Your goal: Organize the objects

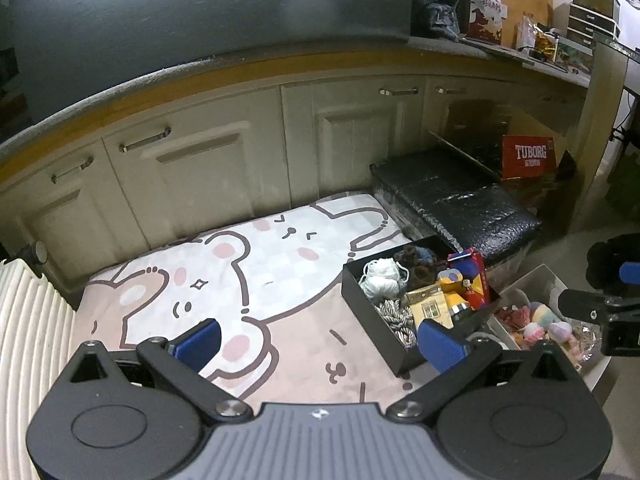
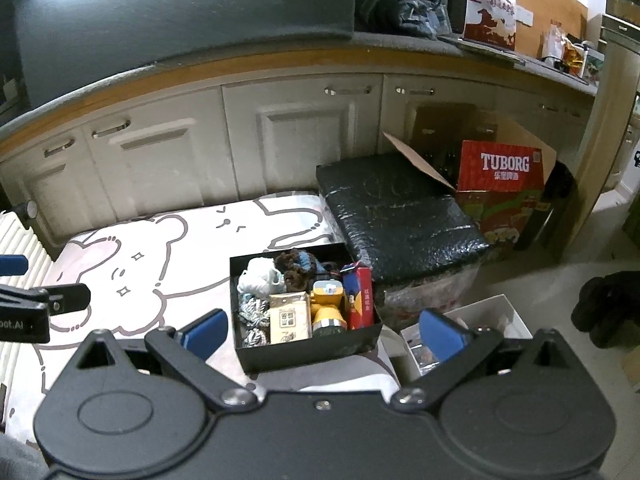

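Cartoon-print mat below cream cabinets; both grippers' jaws spread, empty.

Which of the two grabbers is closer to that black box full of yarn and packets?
Right. The right gripper hangs just in front of the black box, which sits between its open fingers. The left gripper is off to the box's left, over the cartoon mat.

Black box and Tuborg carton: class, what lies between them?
A black wrapped bundle lies between the black box and the Tuborg carton, clearest in the right wrist view.
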A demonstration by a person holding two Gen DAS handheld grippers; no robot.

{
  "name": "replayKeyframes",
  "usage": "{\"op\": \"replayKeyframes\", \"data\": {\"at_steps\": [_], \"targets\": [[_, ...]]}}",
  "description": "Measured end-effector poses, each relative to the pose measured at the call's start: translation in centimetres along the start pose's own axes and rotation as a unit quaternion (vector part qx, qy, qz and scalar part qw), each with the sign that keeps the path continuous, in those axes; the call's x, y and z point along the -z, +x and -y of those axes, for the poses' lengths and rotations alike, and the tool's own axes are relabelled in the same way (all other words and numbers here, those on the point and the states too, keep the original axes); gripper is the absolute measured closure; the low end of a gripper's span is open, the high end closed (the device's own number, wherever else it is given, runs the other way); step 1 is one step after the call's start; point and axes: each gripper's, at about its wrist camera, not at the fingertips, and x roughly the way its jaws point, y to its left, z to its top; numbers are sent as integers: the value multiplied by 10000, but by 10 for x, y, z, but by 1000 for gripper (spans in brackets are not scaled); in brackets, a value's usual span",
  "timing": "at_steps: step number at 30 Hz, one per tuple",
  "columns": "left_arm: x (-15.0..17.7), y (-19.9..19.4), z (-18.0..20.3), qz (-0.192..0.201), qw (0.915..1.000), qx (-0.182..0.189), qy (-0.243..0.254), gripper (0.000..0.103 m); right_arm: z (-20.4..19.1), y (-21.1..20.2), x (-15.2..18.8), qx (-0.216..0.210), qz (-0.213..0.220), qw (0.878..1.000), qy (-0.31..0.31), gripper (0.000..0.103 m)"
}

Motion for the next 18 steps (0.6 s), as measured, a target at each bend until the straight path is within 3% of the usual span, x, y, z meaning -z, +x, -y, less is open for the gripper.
{"op": "replayKeyframes", "data": {"at_steps": [18], "targets": [[33, -6, -14, -129, 9997, -104, -169, 0, -22, -19, 27, 484, 229, 9983, -244, 0]]}}
